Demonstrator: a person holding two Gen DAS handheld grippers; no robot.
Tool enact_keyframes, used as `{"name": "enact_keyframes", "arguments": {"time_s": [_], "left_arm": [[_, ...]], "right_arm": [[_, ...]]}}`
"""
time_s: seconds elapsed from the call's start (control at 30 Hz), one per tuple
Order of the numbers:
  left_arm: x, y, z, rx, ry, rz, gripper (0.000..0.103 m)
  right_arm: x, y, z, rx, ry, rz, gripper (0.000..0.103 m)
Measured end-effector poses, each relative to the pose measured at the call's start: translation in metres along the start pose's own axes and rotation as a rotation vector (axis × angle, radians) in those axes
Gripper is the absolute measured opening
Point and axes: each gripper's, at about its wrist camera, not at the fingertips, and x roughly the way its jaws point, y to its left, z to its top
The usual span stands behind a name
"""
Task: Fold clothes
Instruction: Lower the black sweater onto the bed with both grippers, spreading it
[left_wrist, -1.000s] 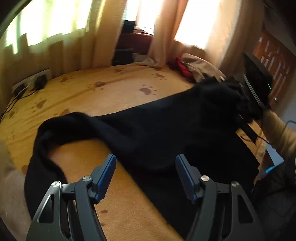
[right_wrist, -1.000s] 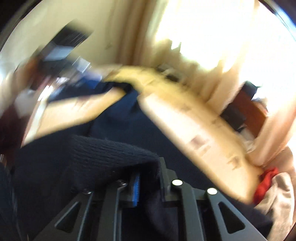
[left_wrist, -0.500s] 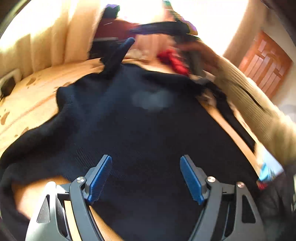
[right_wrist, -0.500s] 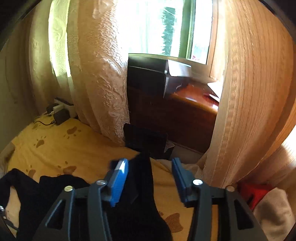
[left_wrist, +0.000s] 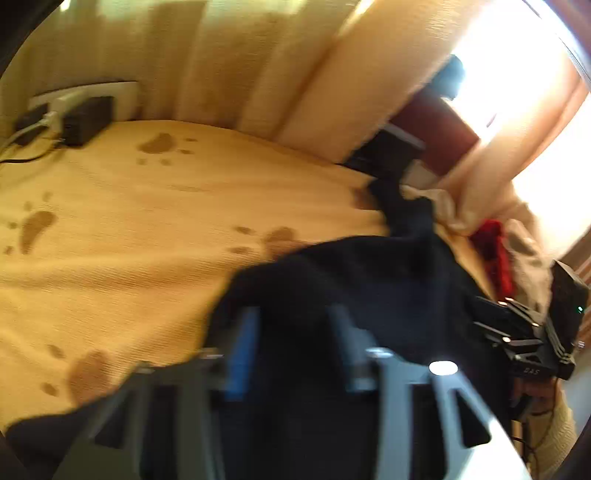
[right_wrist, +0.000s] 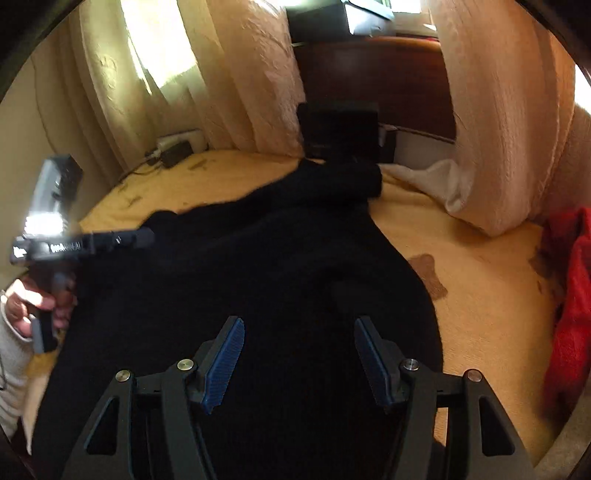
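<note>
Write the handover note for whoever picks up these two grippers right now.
Right gripper: fingers open over the black sweater, gripping nothing.
Left gripper: blurred; its fingers have just been closing, sweater fabric lies between them, grip not confirmed.
Sweater: spread dark across the yellow paw-print bedspread, one narrow end reaching toward the curtains. Red garment and a pale cloth wait at the bed's right edge.
Done: sweater laid out.
Left: no neat fold visible yet; fold it, then the rest.

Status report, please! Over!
Left gripper just closing, black sweater between jaws, grip unclear. Right gripper just opened, empty, above sweater. Red cloth off to side.
</note>
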Motion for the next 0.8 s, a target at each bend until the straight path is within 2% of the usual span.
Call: {"name": "enact_keyframes", "arguments": {"time_s": [0.07,0.17,0.23,0.3,0.33,0.37,0.43,0.5,0.57,0.63,0.7,0.77,0.8], "left_arm": [[-0.004,0.013,0.000,-0.017,-0.001,0.021,0.008],[-0.009,0.013,0.002,-0.010,-0.003,0.062,0.007],[-0.019,0.006,0.002,0.000,-0.028,0.089,0.007],[-0.034,-0.004,0.002,0.005,-0.071,0.090,0.014],[-0.037,-0.016,0.006,0.027,-0.094,0.049,0.028],[-0.038,-0.028,0.010,0.049,-0.113,0.005,0.056],[-0.028,-0.057,0.020,0.098,-0.092,-0.120,0.088],[-0.003,-0.087,0.023,0.162,-0.038,-0.179,0.088],[0.030,-0.105,0.024,0.189,0.011,-0.148,0.088],[0.062,-0.104,0.025,0.153,0.068,-0.117,0.088],[0.072,-0.099,0.029,0.151,0.017,-0.075,0.088],[0.077,-0.088,0.039,0.158,-0.004,0.035,0.087],[0.080,-0.081,0.044,0.148,-0.014,0.088,0.087]], "right_arm": [[-0.001,-0.012,-0.006,-0.009,0.000,-0.073,0.064],[-0.004,-0.034,-0.006,0.033,0.008,-0.164,0.064],[-0.006,-0.044,-0.005,0.072,0.003,-0.147,0.064],[-0.010,-0.044,-0.006,0.080,0.008,-0.171,0.064],[-0.012,-0.042,-0.004,0.090,-0.006,-0.170,0.064],[-0.015,-0.040,-0.001,0.100,-0.020,-0.168,0.064],[-0.022,-0.035,0.010,0.093,-0.069,-0.134,0.064],[-0.023,-0.030,0.022,0.092,-0.100,-0.085,0.064],[-0.011,-0.029,0.034,0.101,-0.085,-0.049,0.064],[0.005,-0.031,0.042,0.114,-0.045,-0.040,0.064],[0.013,-0.035,0.041,0.093,-0.030,-0.057,0.064],[0.021,-0.038,0.041,0.072,-0.016,-0.075,0.064],[0.021,-0.042,0.040,0.061,-0.011,-0.115,0.064]]}}
